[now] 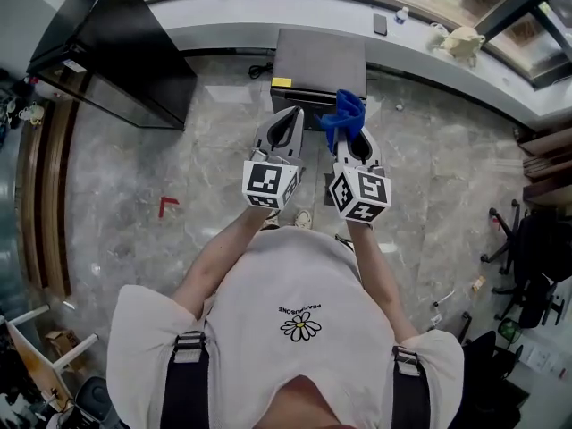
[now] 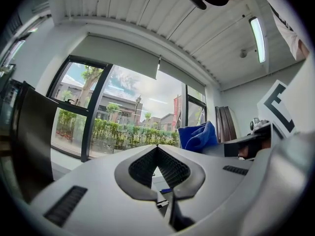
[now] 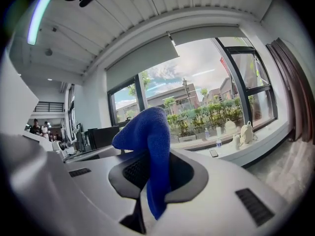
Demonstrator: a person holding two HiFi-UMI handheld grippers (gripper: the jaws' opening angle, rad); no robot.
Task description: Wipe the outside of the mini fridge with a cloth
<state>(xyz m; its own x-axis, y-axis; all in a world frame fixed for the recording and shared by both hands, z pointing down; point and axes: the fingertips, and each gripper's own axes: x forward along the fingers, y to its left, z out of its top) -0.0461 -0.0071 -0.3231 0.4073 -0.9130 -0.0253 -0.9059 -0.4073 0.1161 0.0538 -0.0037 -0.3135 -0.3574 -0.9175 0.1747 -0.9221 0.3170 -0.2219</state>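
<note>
Right gripper [image 1: 350, 135] jaws clenched on the blue cloth [image 1: 344, 114]. In the right gripper view the cloth [image 3: 147, 132] runs lengthwise along the jaws, pinched between the pads. One end bunches up past the tips and the other hangs back toward the gripper body. From the head view the free end points to the far side and overlaps the near right corner of the mini fridge [image 1: 320, 61]. Can't tell if it touches.

Left gripper [image 1: 290, 119] jaws are closed tip to tip with nothing between them. The left gripper view shows its tips [image 2: 157, 146] meeting, with only window scenery through the gap behind them. It's held just left of the right gripper, both pointing far, toward the fridge. The cloth [image 2: 197, 136] shows at the right of that view.

The mini fridge stands on the floor [image 1: 134, 168], backed against the low window ledge [image 1: 223, 21], straight ahead of the person. Its top is grey and its near face is dark, with a yellow sticker [image 1: 282, 83] at the upper left corner of that face.

The floor is grey marble-look tile with a red corner mark [image 1: 167, 206] at near left. A tall black cabinet [image 1: 116, 52] stands at far left. A phone [image 1: 380, 23], a bottle [image 1: 402, 13] and pale bags [image 1: 463, 41] sit on the ledge under the windows. A black office chair [image 1: 527, 257] is at right.
</note>
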